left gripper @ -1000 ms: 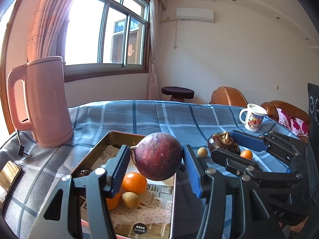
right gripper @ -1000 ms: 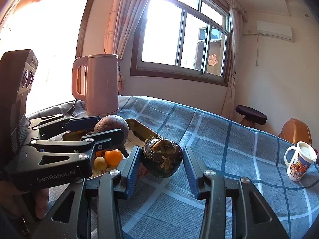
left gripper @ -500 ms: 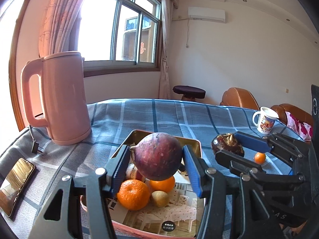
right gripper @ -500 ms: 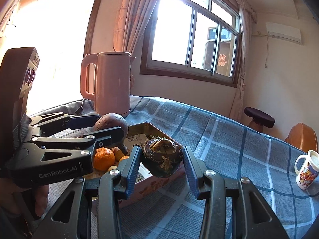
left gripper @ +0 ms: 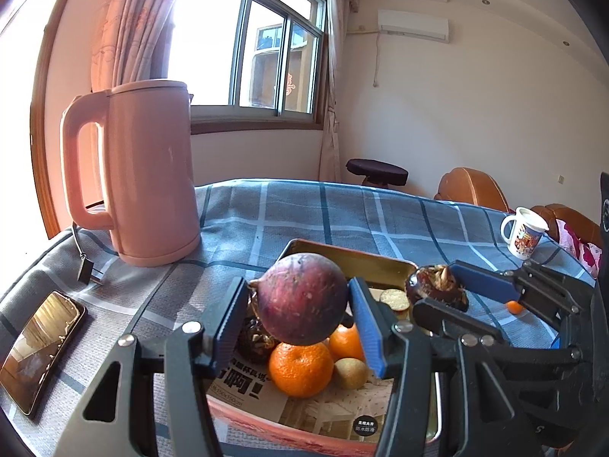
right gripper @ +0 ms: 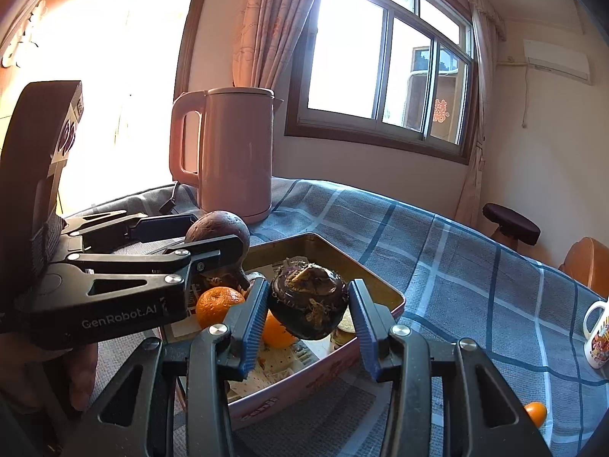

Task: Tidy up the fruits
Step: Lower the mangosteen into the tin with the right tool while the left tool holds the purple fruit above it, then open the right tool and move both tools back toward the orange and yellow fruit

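My left gripper (left gripper: 300,327) clamps a purple fruit (left gripper: 302,299) above the tin (left gripper: 342,253); my right gripper (right gripper: 308,320), clutching a dark fruit (right gripper: 308,304), hangs over its near rim.

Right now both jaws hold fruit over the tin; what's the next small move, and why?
Probably lower the left gripper slightly and release the purple fruit into the tin: it hangs above the oranges already inside, while a free spot lies behind them.

Round purple fruit (left gripper: 302,301) and dark wrinkled fruit (right gripper: 309,304) held above tin (right gripper: 380,283) (oranges (left gripper: 300,368) inside).
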{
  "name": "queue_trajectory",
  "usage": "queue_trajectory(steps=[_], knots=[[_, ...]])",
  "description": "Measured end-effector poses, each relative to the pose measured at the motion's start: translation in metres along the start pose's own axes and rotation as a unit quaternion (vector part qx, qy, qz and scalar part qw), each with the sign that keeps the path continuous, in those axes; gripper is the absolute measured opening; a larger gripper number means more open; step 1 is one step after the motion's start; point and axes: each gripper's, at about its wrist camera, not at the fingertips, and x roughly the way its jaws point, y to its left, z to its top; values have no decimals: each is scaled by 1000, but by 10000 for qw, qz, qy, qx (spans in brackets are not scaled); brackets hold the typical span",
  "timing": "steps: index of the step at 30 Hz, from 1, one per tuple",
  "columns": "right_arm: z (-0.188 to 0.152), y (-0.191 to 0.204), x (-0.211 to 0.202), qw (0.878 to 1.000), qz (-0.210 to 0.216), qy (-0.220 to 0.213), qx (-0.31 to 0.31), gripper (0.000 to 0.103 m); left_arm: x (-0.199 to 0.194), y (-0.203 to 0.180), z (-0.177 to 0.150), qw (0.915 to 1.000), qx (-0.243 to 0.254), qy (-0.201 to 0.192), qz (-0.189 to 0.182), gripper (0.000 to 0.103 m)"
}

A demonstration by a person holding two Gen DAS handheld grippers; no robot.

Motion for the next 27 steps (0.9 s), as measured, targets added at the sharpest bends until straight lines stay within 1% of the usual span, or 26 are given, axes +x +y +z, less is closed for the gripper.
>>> queue_trajectory(steps=[11,16,21,23,27], knots=[[-4,13,20,9994,175,286,-116,45,8,18,-4,9996,-96,232,135,56],[-5,19,24,9986,251,414,-201,45,10,21,-4,9994,-99,314,130,56],[-7,22,33,9964,327,734,-262,45,15,19,-5,9988,-13,470,108,57],[-9,25,37,9949,348,893,-317,45,15,18,-6,9988,33,486,111,57],[-12,32,41,9923,392,1073,-476,46,14,17,-6,9987,48,469,181,60]])
